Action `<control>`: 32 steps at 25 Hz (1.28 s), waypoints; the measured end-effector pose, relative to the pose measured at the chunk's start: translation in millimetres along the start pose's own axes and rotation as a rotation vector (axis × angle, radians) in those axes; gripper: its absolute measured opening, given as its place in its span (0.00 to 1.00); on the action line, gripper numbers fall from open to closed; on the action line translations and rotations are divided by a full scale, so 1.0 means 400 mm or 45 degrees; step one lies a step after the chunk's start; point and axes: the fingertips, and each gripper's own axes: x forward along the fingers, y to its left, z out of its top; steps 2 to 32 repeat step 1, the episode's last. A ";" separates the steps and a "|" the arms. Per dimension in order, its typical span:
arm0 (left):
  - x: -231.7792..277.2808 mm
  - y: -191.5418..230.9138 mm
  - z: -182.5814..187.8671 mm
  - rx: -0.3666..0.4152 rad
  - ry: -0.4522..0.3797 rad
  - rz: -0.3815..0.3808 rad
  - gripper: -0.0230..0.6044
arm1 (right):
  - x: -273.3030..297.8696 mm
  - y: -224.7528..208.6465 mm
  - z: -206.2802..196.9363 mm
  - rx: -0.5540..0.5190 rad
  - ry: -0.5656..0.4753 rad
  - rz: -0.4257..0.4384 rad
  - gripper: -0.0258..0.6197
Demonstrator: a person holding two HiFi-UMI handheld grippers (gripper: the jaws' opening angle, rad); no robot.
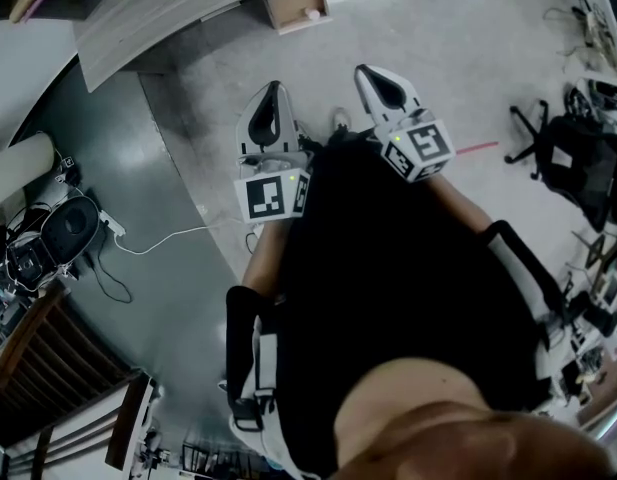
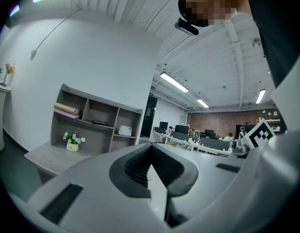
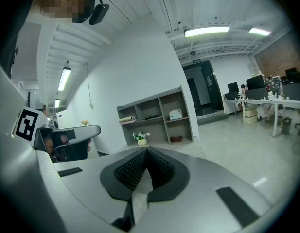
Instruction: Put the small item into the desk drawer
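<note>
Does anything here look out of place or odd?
Only the desk drawer hangs open at the top of the head view, a small white item inside. A white cable trails loose across the floor.

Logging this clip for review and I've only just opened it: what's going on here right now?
A person holds a gripper in each hand, both pointed towards a desk ahead. The left gripper and the right gripper each have their jaws together with nothing between them. The desk drawer is pulled open, and a small white item lies inside it. Neither gripper touches the drawer; both are held well short of it, above the floor.
</note>
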 end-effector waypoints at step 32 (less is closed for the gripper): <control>-0.001 0.000 -0.001 0.004 -0.001 -0.002 0.03 | 0.001 -0.001 -0.002 -0.001 0.000 0.000 0.04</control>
